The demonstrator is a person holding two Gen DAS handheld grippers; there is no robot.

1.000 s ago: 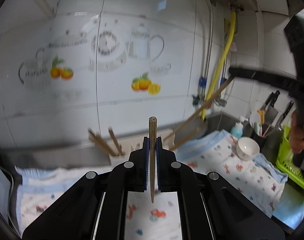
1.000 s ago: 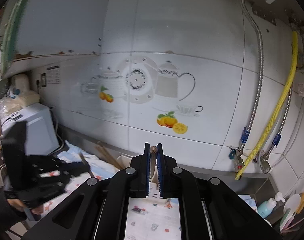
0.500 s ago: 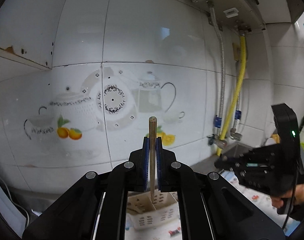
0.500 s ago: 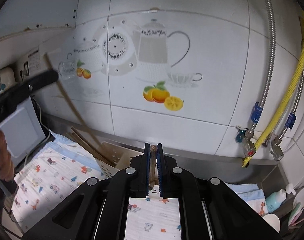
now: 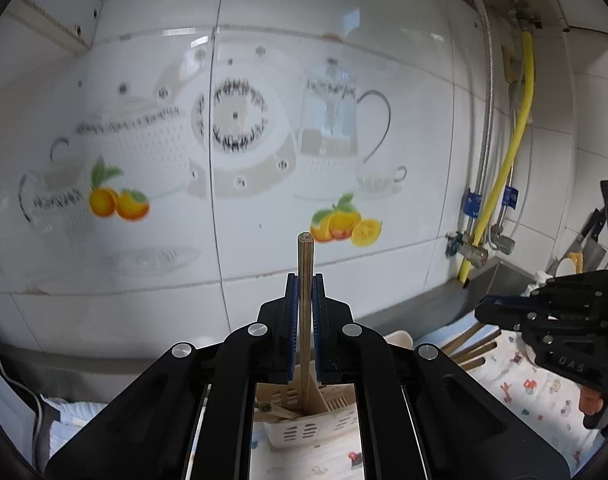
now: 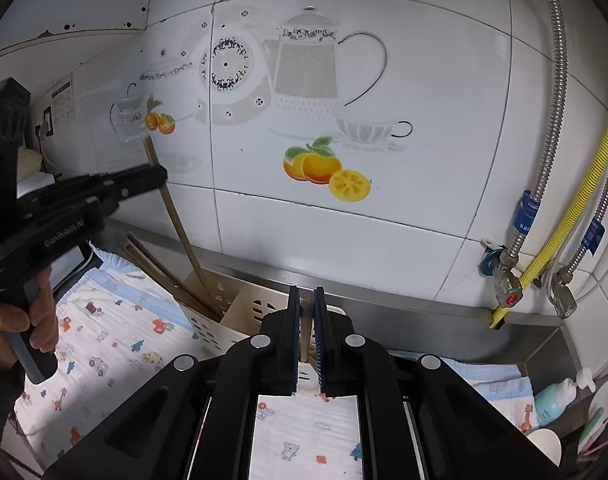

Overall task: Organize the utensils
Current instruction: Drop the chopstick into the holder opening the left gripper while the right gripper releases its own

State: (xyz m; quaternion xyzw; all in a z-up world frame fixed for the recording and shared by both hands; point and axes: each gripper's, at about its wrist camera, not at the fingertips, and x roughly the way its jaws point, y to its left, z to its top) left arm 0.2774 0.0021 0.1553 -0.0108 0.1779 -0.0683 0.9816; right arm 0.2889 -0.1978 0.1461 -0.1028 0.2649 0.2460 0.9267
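My left gripper [image 5: 303, 280] is shut on a wooden chopstick [image 5: 305, 272] held upright, its lower end inside a cream slotted utensil holder [image 5: 304, 430]. My right gripper [image 6: 306, 294] is shut on another wooden chopstick [image 6: 306, 336], seen end-on between the blue pads, above the same holder [image 6: 239, 312]. Several chopsticks [image 6: 159, 272] lean out of the holder's left compartment. The left gripper also shows in the right wrist view [image 6: 143, 178], and the right gripper shows at the right in the left wrist view [image 5: 488, 308].
A tiled wall with teapot and orange decals [image 6: 328, 168] stands close behind. A printed cloth [image 6: 103, 352] covers the counter. Pipes and a yellow hose [image 6: 564, 216] run on the right. A soap bottle [image 6: 552, 400] and dishes sit at the far right.
Both grippers have come lower and closer to the holder. The left chopstick's lower end now sits inside the holder. Both stay shut on their chopsticks.
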